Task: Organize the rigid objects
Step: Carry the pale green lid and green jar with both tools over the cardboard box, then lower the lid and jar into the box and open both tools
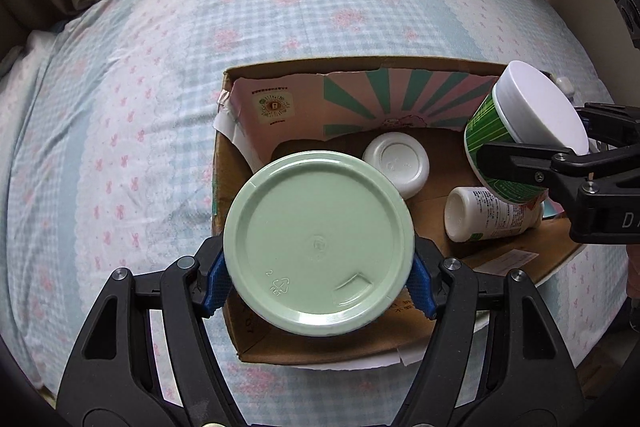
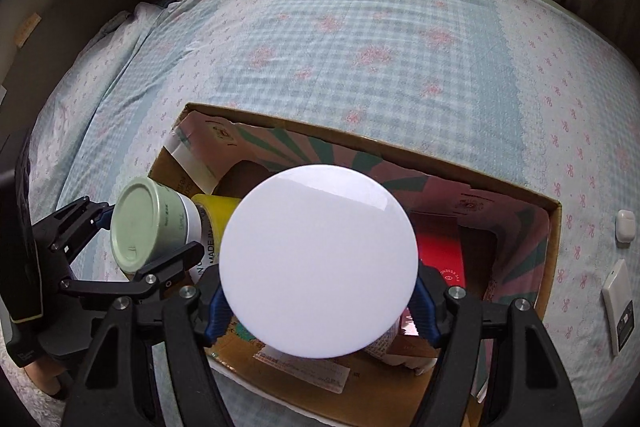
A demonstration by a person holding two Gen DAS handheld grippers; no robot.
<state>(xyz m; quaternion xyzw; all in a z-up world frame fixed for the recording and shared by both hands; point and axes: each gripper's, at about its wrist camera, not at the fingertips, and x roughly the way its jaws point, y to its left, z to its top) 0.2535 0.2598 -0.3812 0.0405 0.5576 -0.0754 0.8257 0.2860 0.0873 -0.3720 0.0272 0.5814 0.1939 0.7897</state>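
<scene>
**Mia:** Blue and pink checks cover the big bed (image 1: 168, 75). That is the largest thing here. On it sits a brown cardboard box (image 1: 360, 65) with its top open.

**Ben:** What comes next in size?

**Mia:** Two jars, both held up over the box. The left gripper (image 1: 320, 283) squeezes the green-lid jar (image 1: 318, 243) from both sides. It hangs over the near left part of the box. The right gripper (image 2: 318, 303) squeezes the white-lid jar (image 2: 318, 259), which has a green label. It hangs over the right part.

**Ben:** So neither jar is inside yet?

**Mia:** No, they are up in the air. I think both need to go down into the box and then be let go.

**Ben:** Is anything in the box already?

**Mia:** Yes. A small white bottle (image 1: 488, 213) lies on its side on the box floor. A round white tub (image 1: 396, 163) sits near the back wall. The right camera also shows something yellow (image 2: 218, 209) and something red (image 2: 438, 251), but I cannot tell what they are.

**Ben:** Anything left outside?

**Mia:** A white remote (image 2: 619, 307) and a tiny white case (image 2: 625, 225) lie on the bed, beside the box on the right. So the job looks partly done, not finished.
</scene>
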